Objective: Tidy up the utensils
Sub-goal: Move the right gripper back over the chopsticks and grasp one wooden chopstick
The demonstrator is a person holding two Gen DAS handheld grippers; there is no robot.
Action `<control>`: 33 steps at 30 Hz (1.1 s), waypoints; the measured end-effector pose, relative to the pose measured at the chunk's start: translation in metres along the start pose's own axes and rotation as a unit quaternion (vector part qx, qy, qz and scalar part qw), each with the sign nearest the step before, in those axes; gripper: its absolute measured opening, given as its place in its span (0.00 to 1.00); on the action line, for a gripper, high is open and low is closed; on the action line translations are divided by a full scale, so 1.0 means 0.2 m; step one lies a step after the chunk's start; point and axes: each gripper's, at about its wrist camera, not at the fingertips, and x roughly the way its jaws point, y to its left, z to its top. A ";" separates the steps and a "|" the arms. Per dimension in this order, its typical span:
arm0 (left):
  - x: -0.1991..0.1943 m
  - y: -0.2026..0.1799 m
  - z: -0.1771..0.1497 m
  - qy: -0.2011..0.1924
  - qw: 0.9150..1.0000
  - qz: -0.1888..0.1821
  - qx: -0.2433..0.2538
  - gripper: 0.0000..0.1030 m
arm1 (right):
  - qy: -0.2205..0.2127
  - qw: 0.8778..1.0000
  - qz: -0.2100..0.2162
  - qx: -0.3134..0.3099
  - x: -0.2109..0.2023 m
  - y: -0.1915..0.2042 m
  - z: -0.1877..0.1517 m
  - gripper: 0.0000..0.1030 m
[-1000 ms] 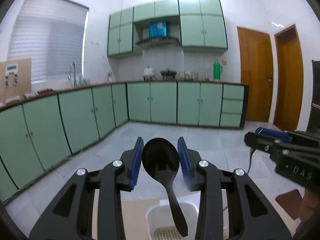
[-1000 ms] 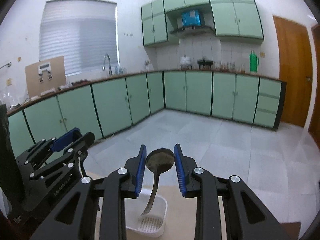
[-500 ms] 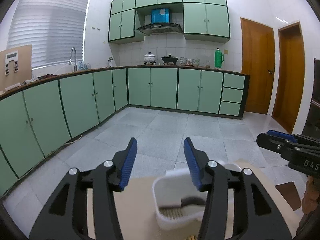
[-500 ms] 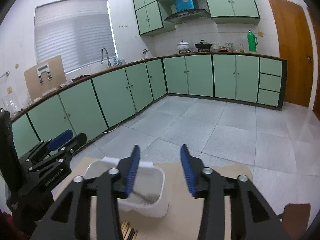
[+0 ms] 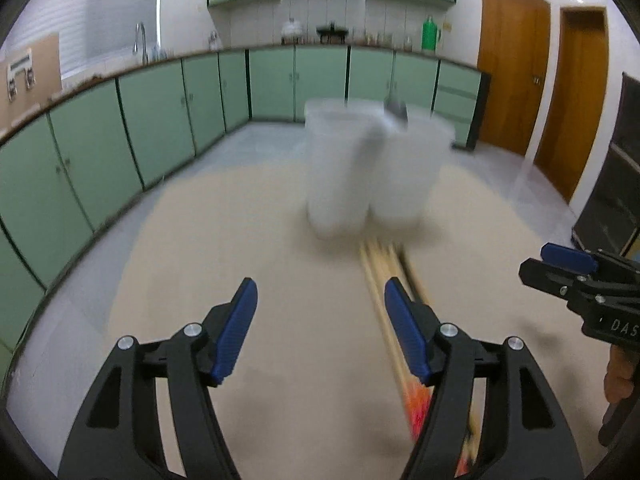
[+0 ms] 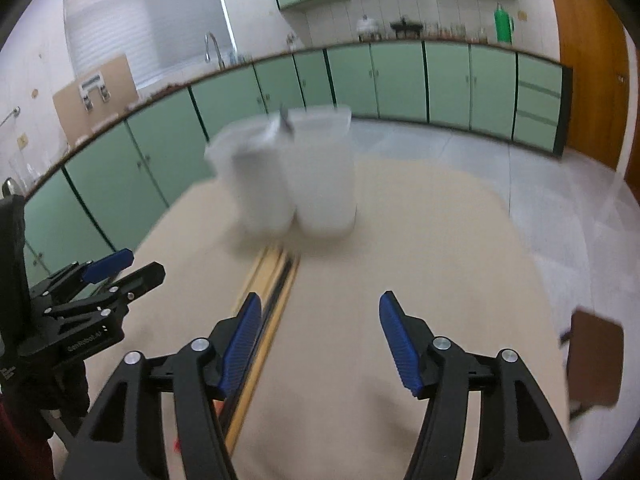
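Left wrist view: chopsticks lie just beside the right finger (fingers spreading, gripping nothing).

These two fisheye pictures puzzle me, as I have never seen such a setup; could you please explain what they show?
No robot is here: a person holds a two-finger tool in each hand, with a camera on each looking along its fingers. One picture looks along the left gripper, the other along the right gripper; each tool also shows at the edge of the other's view. Both are opening, with nothing between their blue fingers. On the beige table stands a blurred white holder of two bins, a utensil tip showing above its rim. A bundle of chopsticks lies in front of it.
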 end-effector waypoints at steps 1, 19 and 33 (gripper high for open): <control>-0.01 0.01 -0.07 0.013 1.000 0.000 -0.001 0.63 | 0.009 1.000 -0.004 0.001 -0.01 0.02 -0.05 0.59; -0.09 -0.04 -0.42 0.079 0.997 -0.003 0.003 0.62 | 0.082 0.996 -0.024 -0.037 -0.07 0.28 -0.52 0.59; -0.09 -0.05 -0.44 0.084 0.996 0.002 -0.005 0.63 | 0.064 0.994 -0.052 -0.066 -0.08 0.33 -0.53 0.59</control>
